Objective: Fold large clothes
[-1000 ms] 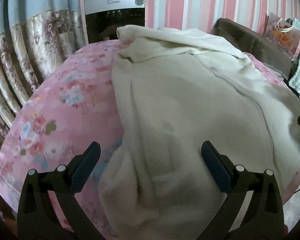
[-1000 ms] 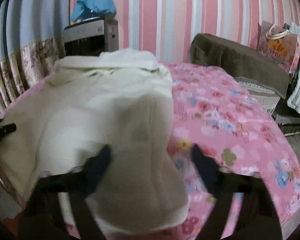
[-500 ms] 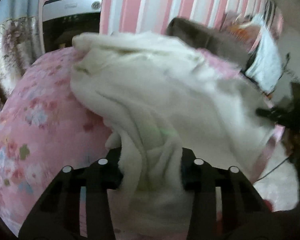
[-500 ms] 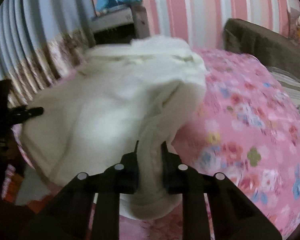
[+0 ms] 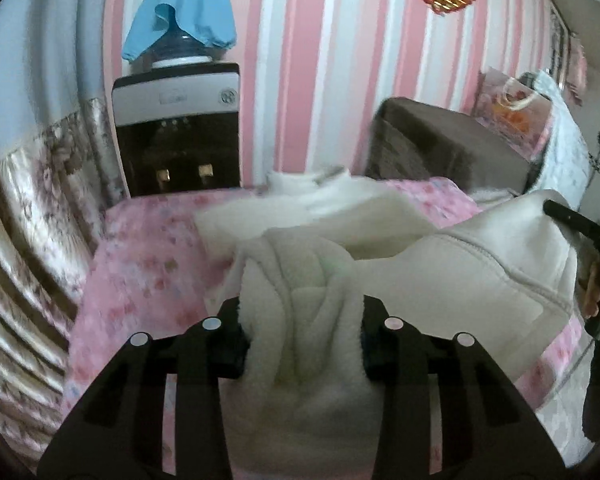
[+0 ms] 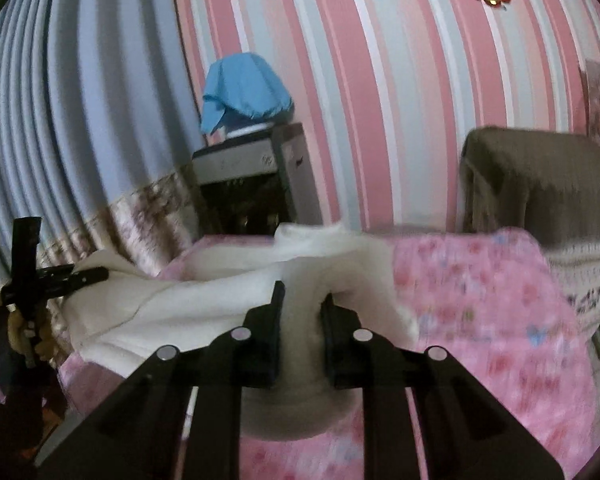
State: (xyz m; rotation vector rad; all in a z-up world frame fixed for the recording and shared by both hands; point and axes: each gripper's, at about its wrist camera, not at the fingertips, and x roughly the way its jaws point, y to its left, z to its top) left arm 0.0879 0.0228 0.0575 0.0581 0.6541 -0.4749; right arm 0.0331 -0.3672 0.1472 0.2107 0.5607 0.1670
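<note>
A large cream fleece garment [image 5: 380,216] lies on a bed with a pink floral cover [image 5: 148,248]. My left gripper [image 5: 302,320] is shut on a thick bunch of the garment's near edge and holds it raised. My right gripper [image 6: 302,316] is shut on another fold of the same garment [image 6: 220,292], also lifted. The lifted hem hangs between the two grippers. The right gripper shows at the right edge of the left wrist view [image 5: 580,224], and the left gripper at the left edge of the right wrist view [image 6: 60,276].
A water dispenser [image 5: 180,136] with a blue cover stands against the striped wall behind the bed. A brown sofa [image 5: 452,148] stands at the back right. Flowered curtains [image 5: 28,200] hang on the left. A gift bag [image 5: 512,108] sits on the sofa.
Both grippers went from open over the garment's near edge to shut on it. They then lifted the edge and the views tilted up toward the wall.
</note>
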